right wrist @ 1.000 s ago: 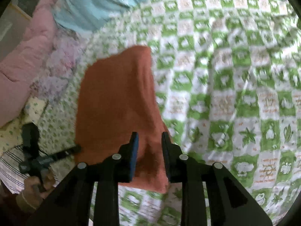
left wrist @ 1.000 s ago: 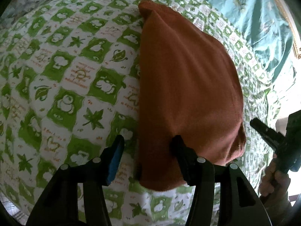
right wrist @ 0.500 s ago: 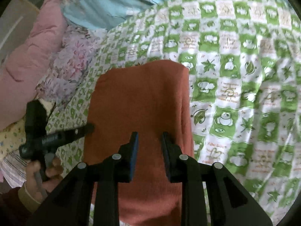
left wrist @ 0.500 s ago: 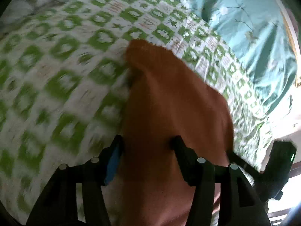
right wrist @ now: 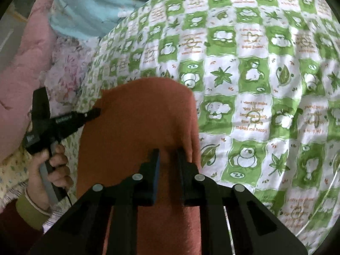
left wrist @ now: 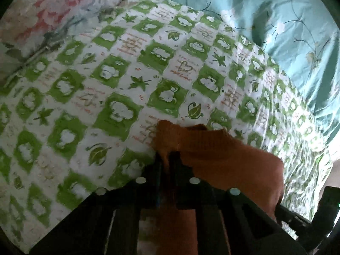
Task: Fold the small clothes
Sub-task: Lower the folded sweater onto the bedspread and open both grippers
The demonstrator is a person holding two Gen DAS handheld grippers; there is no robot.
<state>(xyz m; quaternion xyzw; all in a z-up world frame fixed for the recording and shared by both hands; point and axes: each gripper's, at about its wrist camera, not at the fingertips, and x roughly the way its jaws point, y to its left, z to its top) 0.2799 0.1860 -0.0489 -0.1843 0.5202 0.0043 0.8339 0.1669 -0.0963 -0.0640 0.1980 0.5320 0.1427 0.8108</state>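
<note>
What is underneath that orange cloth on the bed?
The orange cloth lies on a green-and-white checked bedsheet, which shows all around it. Whatever sits directly beneath its middle is covered, so I cannot tell.

A green-and-white checked bedsheet (right wrist: 255, 63) with leaf and cartoon prints covers the bed. Beyond its far edge lies a turquoise quilt (left wrist: 276, 21); beside its left edge, a pink padded blanket (right wrist: 23, 63) and floral fabric (right wrist: 65, 72).

Both grippers' fingers (left wrist: 167, 159) narrower on cloth (right wrist: 138, 116)
</note>
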